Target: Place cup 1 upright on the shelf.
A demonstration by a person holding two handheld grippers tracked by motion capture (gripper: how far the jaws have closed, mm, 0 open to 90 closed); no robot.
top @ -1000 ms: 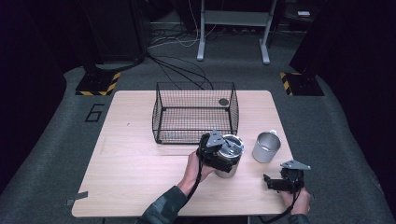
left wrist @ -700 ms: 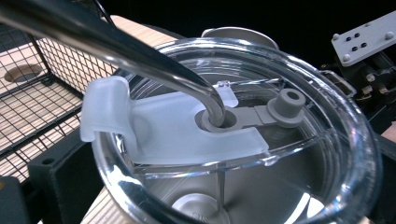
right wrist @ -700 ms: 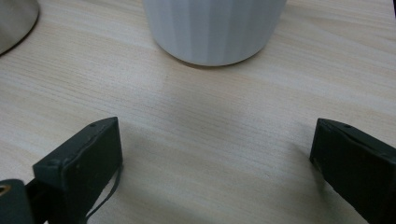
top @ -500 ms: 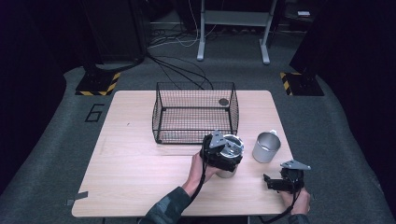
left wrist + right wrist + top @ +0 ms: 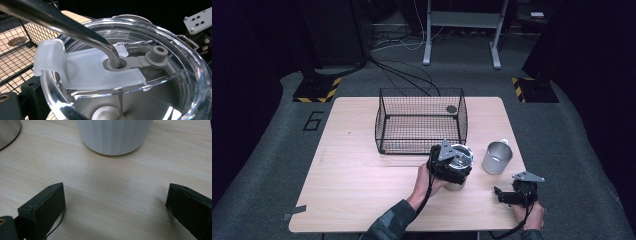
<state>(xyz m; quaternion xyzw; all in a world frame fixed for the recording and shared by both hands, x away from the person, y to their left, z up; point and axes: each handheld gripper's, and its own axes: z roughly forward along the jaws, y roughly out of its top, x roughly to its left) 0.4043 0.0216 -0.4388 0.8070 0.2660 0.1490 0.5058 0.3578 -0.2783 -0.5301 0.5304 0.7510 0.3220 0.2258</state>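
A white tumbler (image 5: pixel 458 184) with a clear lid (image 5: pixel 130 82) and a bent metal straw (image 5: pixel 75 27) stands on the table (image 5: pixel 357 175) in front of the wire basket. My left gripper (image 5: pixel 451 167) is around its top, shut on it. In the left gripper view one black jaw presses against the lid's rim at lower left, and the other jaw is hidden. My right gripper (image 5: pixel 501 194) rests low at the table's front right, open and empty. In the right gripper view the right gripper (image 5: pixel 112 202) faces the tumbler's ribbed white base (image 5: pixel 113 135).
A black wire basket (image 5: pixel 421 122) sits mid-table with a small round disc (image 5: pixel 451 108) in its far right corner. A metal cup (image 5: pixel 497 157) stands right of the tumbler. The table's front edge lies just behind the right gripper.
My left gripper has edged slightly to the right at the tumbler's top. The right gripper has stayed where it was.
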